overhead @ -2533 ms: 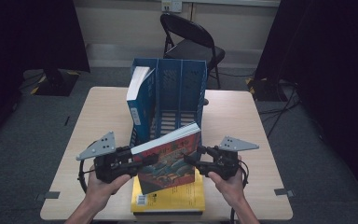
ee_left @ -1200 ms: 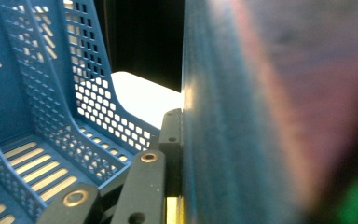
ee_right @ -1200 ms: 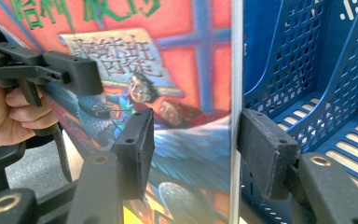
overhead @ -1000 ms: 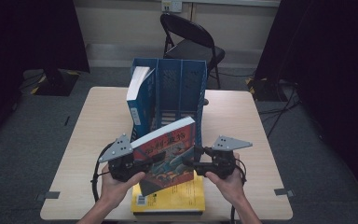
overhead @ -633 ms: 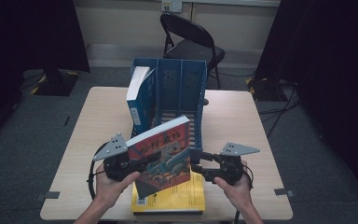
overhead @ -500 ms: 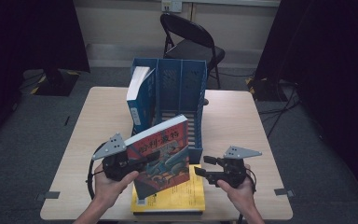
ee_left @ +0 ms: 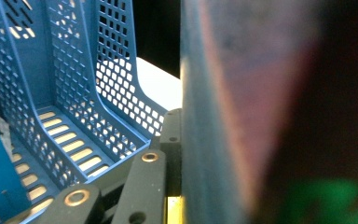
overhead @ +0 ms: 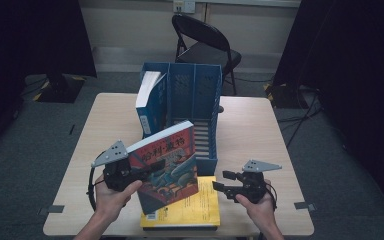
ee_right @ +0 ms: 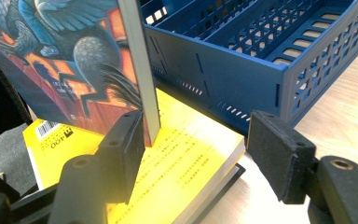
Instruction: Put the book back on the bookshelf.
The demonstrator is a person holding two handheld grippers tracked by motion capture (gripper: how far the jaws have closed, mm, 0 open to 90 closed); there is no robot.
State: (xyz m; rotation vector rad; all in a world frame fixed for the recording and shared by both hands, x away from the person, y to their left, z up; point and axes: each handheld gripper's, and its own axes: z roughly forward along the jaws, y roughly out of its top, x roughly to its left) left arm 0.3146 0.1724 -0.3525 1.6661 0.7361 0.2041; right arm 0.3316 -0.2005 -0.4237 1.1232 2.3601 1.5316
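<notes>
Left hand-held gripper [overhead: 147,169] clamps illustrated book [overhead: 167,172] upright, long axis toward blue file rack [overhead: 192,100] just behind; right hand-held gripper [overhead: 221,181] open, jaws just widened, off book

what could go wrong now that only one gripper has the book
The left gripper alone holds the tilted red-and-blue illustrated book by one edge, so it may swing or slip onto the yellow book below. The open right gripper, its jaws just opening, sits close and could nudge it. The book could also catch the blue perforated plastic file rack.

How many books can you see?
3: the picture-cover book held up in the left gripper, a yellow book flat on the table, a blue book in the rack.
</notes>
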